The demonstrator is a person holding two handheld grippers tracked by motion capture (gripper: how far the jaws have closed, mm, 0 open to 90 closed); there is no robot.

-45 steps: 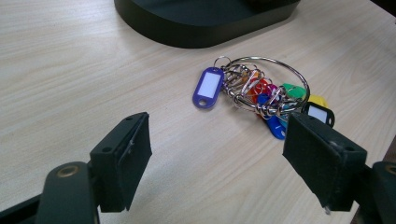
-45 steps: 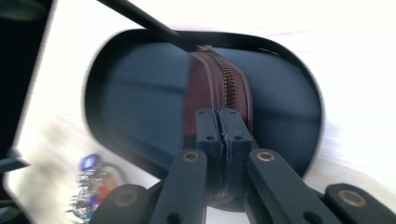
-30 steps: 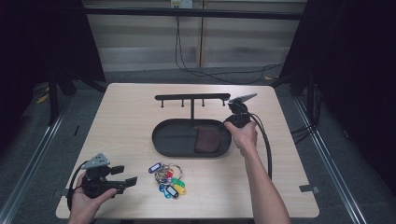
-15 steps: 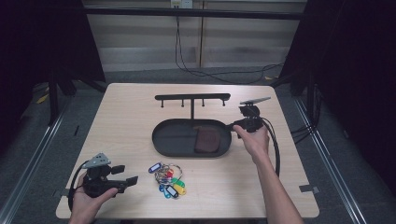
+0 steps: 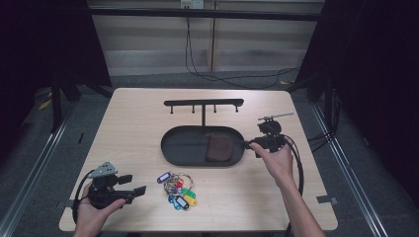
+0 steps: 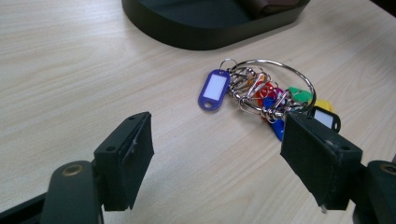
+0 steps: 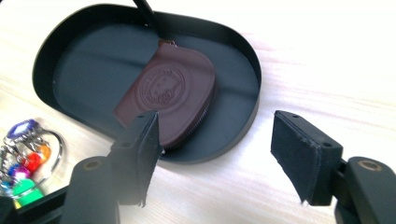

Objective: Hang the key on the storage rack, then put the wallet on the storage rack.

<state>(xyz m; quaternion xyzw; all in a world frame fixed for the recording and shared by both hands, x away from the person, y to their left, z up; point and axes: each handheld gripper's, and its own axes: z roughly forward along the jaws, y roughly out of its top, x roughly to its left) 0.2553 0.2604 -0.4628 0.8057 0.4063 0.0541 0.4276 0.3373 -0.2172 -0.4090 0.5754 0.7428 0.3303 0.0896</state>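
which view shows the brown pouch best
The right gripper view: the pouch lies close up in the tray, its round embossed stamp and zipper edge clear. The high view gives it small and dark. The left gripper view catches a sliver at the top edge.

Wooden bench [image 5: 123, 128] bearing a black oval tray [image 5: 183, 148] holding a brown pouch [image 5: 220, 148], a black hook rack [image 5: 203, 103] behind, coloured key tags [image 5: 178, 190] in front.
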